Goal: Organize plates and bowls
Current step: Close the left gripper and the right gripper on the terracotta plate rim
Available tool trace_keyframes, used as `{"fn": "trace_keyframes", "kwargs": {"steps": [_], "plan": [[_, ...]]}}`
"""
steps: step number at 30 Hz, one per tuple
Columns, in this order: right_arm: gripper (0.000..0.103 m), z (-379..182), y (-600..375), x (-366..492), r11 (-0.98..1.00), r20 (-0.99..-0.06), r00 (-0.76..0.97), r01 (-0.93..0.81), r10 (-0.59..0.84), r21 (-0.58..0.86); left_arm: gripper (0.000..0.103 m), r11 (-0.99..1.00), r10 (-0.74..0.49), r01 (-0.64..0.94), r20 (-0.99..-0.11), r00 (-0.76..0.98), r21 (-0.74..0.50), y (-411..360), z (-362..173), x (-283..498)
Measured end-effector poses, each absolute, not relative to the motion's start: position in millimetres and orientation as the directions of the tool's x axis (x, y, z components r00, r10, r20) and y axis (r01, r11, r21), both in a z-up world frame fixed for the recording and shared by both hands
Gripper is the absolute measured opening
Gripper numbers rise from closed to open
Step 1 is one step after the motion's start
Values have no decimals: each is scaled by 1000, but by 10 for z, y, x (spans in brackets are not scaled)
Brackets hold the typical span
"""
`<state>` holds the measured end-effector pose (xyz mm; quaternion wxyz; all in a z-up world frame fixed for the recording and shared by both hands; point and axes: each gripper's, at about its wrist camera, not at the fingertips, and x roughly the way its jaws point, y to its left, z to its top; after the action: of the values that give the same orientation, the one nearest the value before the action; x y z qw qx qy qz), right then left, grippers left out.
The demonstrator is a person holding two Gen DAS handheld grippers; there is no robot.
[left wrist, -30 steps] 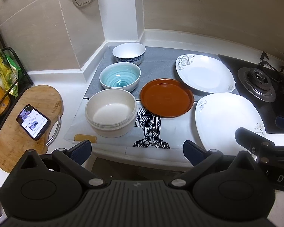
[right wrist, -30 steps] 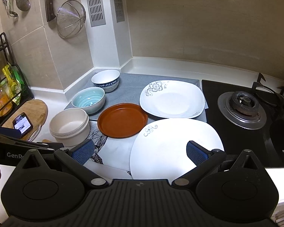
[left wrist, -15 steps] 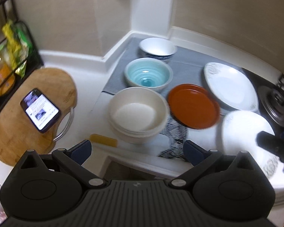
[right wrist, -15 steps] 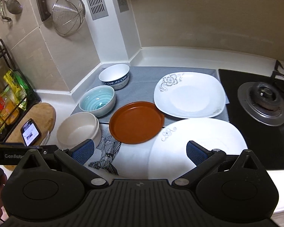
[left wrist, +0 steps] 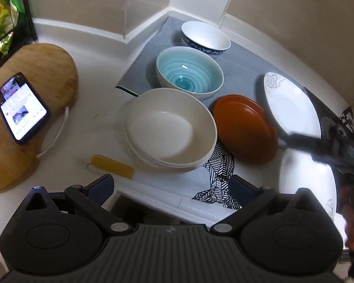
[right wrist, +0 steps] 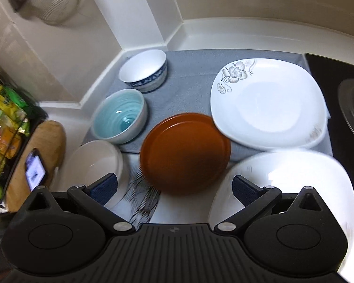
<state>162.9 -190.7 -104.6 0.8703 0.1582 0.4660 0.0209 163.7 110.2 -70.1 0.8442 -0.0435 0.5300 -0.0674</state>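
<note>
On the counter stand a cream bowl stack (left wrist: 170,129) (right wrist: 96,162), a teal bowl (left wrist: 190,73) (right wrist: 119,115) and a blue-patterned white bowl (left wrist: 205,36) (right wrist: 142,69) in a row. An orange plate (left wrist: 245,129) (right wrist: 185,152) lies beside them. Two white flowered plates lie further right, the far one (left wrist: 291,105) (right wrist: 269,103) and the near one (left wrist: 304,184) (right wrist: 292,184). My left gripper (left wrist: 172,186) is open and empty, just before the cream bowls. My right gripper (right wrist: 174,186) is open and empty, above the near edge of the orange plate.
A wooden cutting board (left wrist: 28,118) with a phone (left wrist: 21,108) lies at the left. A yellow strip (left wrist: 112,166) lies by the counter edge. A rack of packets (right wrist: 4,136) stands far left. The gas hob (right wrist: 351,108) is at the right. A strainer (right wrist: 56,0) hangs on the wall.
Both grippers have moved forward and down toward the dishes. The left one has swung left toward the cream bowls; the right one has closed in on the orange plate. No dish has moved.
</note>
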Motion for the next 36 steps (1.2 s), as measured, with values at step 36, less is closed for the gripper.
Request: {"fn": "trace_keyframes", "kwargs": {"steps": [36], "plan": [[103, -1461, -2072, 3327, 889, -862, 337, -392, 377, 236, 103, 946, -228, -121, -885, 405, -300, 271, -1138, 1947]]}}
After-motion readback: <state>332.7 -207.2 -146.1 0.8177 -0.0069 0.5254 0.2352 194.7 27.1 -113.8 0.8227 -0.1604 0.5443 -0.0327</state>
